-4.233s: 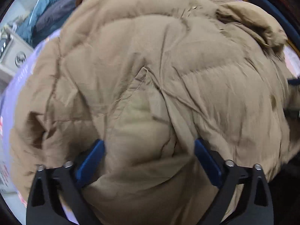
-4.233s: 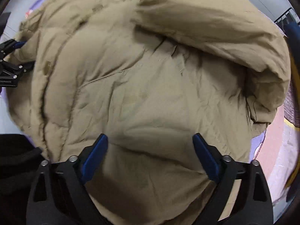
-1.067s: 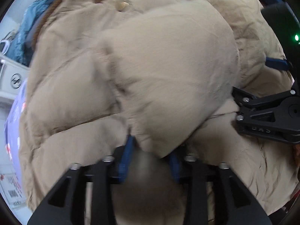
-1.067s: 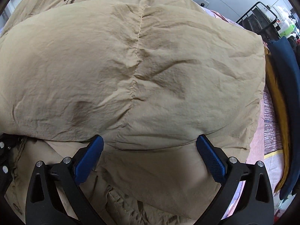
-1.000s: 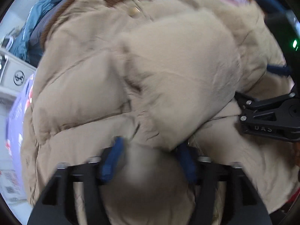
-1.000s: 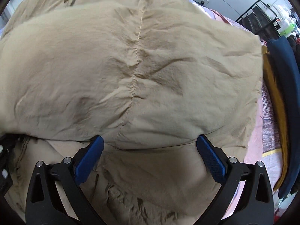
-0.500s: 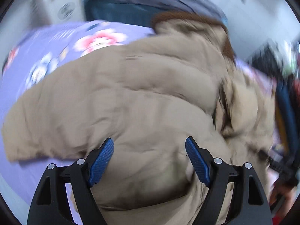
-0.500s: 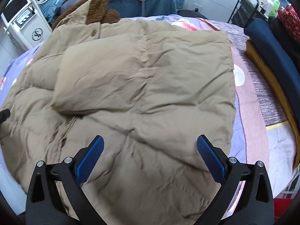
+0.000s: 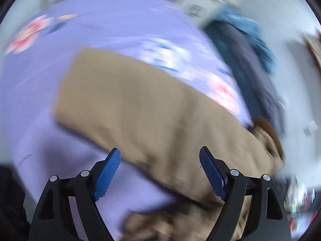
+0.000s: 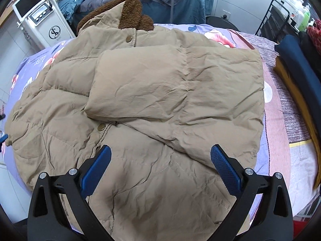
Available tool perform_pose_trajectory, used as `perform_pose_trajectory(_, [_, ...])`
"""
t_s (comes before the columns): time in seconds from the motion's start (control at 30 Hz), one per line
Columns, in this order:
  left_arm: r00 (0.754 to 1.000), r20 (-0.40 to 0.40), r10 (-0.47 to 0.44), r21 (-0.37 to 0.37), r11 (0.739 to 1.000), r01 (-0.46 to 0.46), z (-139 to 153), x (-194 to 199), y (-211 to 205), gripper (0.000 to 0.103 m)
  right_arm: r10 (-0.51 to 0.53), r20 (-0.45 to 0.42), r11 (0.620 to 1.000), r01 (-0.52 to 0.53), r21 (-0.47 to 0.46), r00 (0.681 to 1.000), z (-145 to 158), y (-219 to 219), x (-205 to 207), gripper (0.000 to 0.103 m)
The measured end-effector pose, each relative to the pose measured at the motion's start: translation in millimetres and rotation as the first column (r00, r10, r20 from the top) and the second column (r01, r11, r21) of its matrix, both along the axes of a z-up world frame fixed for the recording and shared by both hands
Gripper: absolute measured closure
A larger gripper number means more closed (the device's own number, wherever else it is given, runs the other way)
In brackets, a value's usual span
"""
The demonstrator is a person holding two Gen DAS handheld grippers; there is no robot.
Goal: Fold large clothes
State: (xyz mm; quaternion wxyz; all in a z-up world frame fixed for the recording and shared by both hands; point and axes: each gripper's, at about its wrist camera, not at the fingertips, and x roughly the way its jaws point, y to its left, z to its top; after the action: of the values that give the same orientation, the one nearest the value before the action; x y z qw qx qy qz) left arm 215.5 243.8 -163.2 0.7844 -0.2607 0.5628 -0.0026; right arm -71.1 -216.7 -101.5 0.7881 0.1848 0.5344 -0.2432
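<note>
the left wrist view is coming through smeared. the left gripper [image 9: 160, 170] is hanging with its jaws released, nothing between the two blue pads [image 9: 107, 173]. one tan sleeve [image 9: 128, 104] of the coat is stretching out ahead of the jaws, lying flat on the lilac flowered bedsheet [image 9: 104, 24], and a bit of brown collar [image 9: 268, 128] is showing off to the right of the right jaw.

the right wrist view is sharp and is giving what the other cannot: the whole tan padded coat [image 10: 152, 104], one of it, spreading ahead of and under the jaws on the bed. the other sleeve [image 10: 144, 84] is lying folded across the chest, straight ahead of the jaws. two brass snaps [image 10: 101, 128] are showing. the right gripper [image 10: 160, 168] is hovering spread wide over the hem, gripping nothing. a white machine [image 10: 43, 20] is standing far ahead to the left, and a black rack [image 10: 274, 18] far ahead to the right.
</note>
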Motion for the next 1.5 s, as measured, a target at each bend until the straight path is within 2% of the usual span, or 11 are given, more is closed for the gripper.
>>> perform_pose_trajectory(0.2, [0.966,-0.143,0.215,-0.078,0.971,-0.228,-65,13,64,0.024,0.014,-0.013,1.0,-0.014,-0.01,1.0,4,7,-4,0.005])
perform_pose_trajectory(0.33, [0.958,-0.151,0.245,-0.108,0.959,-0.262,-80,27,66,0.012,0.013,-0.028,1.0,-0.014,-0.014,1.0,4,10,-8,0.005])
perform_pose_trajectory(0.43, [0.959,-0.152,0.241,-0.052,0.966,-0.251,-77,39,59,0.013,0.001,-0.028,1.0,-0.001,-0.006,1.0,4,11,-11,0.005])
perform_pose_trajectory(0.5, [0.971,-0.124,0.205,-0.052,0.976,-0.213,-69,49,53,0.042,-0.012,-0.025,1.0,0.012,-0.005,1.0,4,11,-14,0.005])
perform_pose_trajectory(0.7, [0.987,-0.062,0.15,-0.077,0.985,-0.155,-41,81,63,0.089,-0.028,-0.028,1.0,0.028,0.0,0.999,2,11,-20,0.005])
perform_pose_trajectory(0.9, [0.975,0.153,0.161,-0.03,0.987,-0.158,38,124,87,0.093,-0.047,0.002,0.999,0.047,-0.009,0.999,11,3,-25,0.005])
perform_pose_trajectory(1.17, [0.974,0.225,-0.033,0.087,0.996,0.013,85,138,21,0.094,-0.106,0.026,0.994,0.105,0.031,0.994,8,-10,-36,0.005])
perform_pose_trajectory(1.23, [0.959,0.25,-0.133,0.114,0.988,0.107,95,126,-16,0.094,-0.12,0.028,0.992,0.118,0.047,0.992,5,-12,-39,0.005])
perform_pose_trajectory(1.3, [0.92,0.285,-0.27,0.147,0.961,0.236,113,110,-63,0.094,-0.13,0.027,0.99,0.128,0.057,0.991,3,-12,-40,0.005])
perform_pose_trajectory(1.43, [0.79,0.369,-0.49,0.174,0.871,0.459,149,63,-158,0.094,-0.149,0.029,0.987,0.147,0.072,0.988,-1,-15,-43,0.005])
perform_pose_trajectory(1.5, [0.708,0.407,-0.577,0.159,0.808,0.567,163,30,-206,0.094,-0.16,0.035,0.985,0.157,0.074,0.987,0,-18,-45,0.005])
